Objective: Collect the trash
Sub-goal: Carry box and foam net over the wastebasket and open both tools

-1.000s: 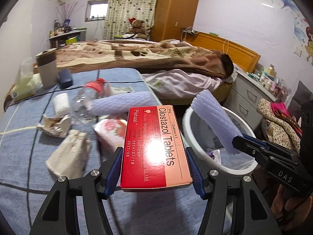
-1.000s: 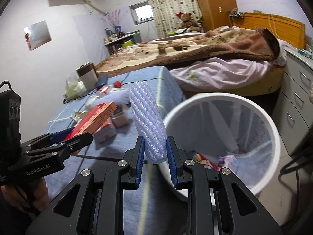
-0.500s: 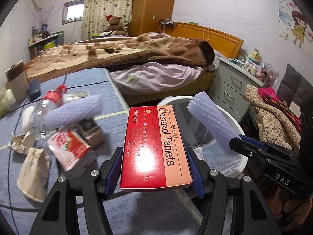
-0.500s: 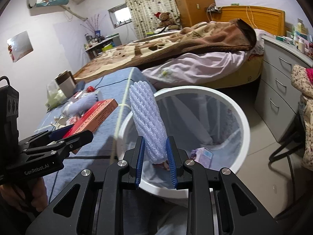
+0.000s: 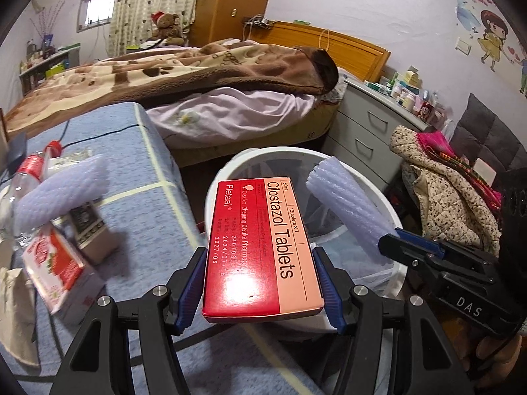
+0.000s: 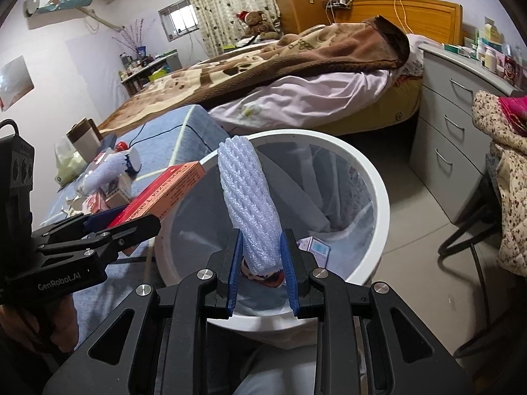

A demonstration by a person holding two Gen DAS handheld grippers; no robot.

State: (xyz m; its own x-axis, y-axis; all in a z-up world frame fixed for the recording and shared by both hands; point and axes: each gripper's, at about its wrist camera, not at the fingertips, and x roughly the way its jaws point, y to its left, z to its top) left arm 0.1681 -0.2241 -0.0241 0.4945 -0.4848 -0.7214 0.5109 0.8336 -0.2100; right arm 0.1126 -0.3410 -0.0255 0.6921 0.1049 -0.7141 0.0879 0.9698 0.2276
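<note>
Left wrist view: left claw (image 5: 260, 286) pinches a red and salmon tablet box (image 5: 260, 247) across its width, both blue pads (image 5: 189, 288) flat against the long sides; the box sticks out from the claw toward 12 o'clock, printed face up. Its far half hangs over the rim of the white trash bin (image 5: 393, 214); its near end sits over the edge of the blue tabletop (image 5: 145, 177). At 3 o'clock from the box the right claw comes in from the frame edge, with a lavender foam net sleeve (image 5: 346, 207) projecting from it toward 11 o'clock, over the bin mouth. On the tabletop at 9 o'clock lie a second foam sleeve (image 5: 59, 191), a clear bottle with red cap (image 5: 33, 168), a strawberry-print carton (image 5: 56, 266) and a small brown box (image 5: 92, 230), all motion-blurred. Right wrist view: right claw (image 6: 262, 270) has the foam net sleeve (image 6: 250, 204) between its pads; jaws have just been opening slightly, the pads lie at the sleeve's sides, and whether they touch it on both sides cannot be told. The sleeve stands up toward 12 o'clock, leaning a little to 11, directly above the bin's (image 6: 378, 184) liner. Inside the bin, at 3 o'clock from the claw tips, lies a small carton (image 6: 314, 247). The left claw (image 6: 128, 227) with the tablet box (image 6: 164, 191) is at 9 o'clock, the box's tip just over the bin rim.
</note>
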